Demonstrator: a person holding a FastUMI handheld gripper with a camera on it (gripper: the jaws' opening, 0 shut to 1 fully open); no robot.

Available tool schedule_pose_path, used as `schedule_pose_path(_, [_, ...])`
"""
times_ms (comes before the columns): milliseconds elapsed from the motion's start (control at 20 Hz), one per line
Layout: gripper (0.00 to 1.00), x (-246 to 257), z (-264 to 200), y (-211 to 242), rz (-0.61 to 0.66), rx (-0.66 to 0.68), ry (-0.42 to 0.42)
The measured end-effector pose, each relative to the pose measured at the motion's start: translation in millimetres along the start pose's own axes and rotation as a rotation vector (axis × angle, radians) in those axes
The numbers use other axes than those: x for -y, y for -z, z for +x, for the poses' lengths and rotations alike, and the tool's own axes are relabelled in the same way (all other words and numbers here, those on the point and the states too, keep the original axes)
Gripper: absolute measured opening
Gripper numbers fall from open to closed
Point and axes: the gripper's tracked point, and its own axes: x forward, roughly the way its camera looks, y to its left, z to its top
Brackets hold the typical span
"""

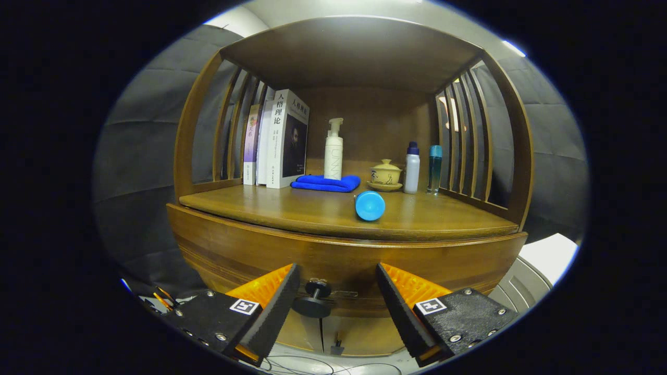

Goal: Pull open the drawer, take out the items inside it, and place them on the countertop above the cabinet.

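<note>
A wooden cabinet stands ahead, its drawer front [344, 258] running under the countertop [312, 211]. A dark round knob [314, 299] sticks out of the drawer front. My gripper [337, 284] is open, with the knob between its fingers, closer to the left one; neither finger touches it. The drawer looks closed, and its inside is hidden. A blue cylinder [370, 205] lies on its side on the countertop, its round end toward me.
At the back of the countertop stand several books [279, 140], a white pump bottle [333, 151], a folded blue cloth [326, 183], a lidded yellow cup on a saucer [385, 174], a white bottle [411, 167] and a teal bottle [434, 167]. Slatted wooden sides and a roof enclose the shelf. Cables lie on the floor below.
</note>
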Motion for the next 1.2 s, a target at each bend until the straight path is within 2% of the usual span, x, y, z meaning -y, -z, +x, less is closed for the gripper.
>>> schedule_pose_path(250, [0.93,0.9,3.3,-1.1,0.001,0.026,0.020])
schedule_pose_path(400, [0.93,2.8,0.8,3.1,-0.042,0.006,0.001])
schedule_pose_path(500, [0.94,12.8,-10.5,-5.3,-0.066,0.023,0.022])
schedule_pose_path(800, [0.94,25.0,-70.8,-47.0,-0.126,0.117,0.060])
schedule_pose_path(1200, [0.94,44.8,-147.7,-73.6,-0.032,0.223,0.113])
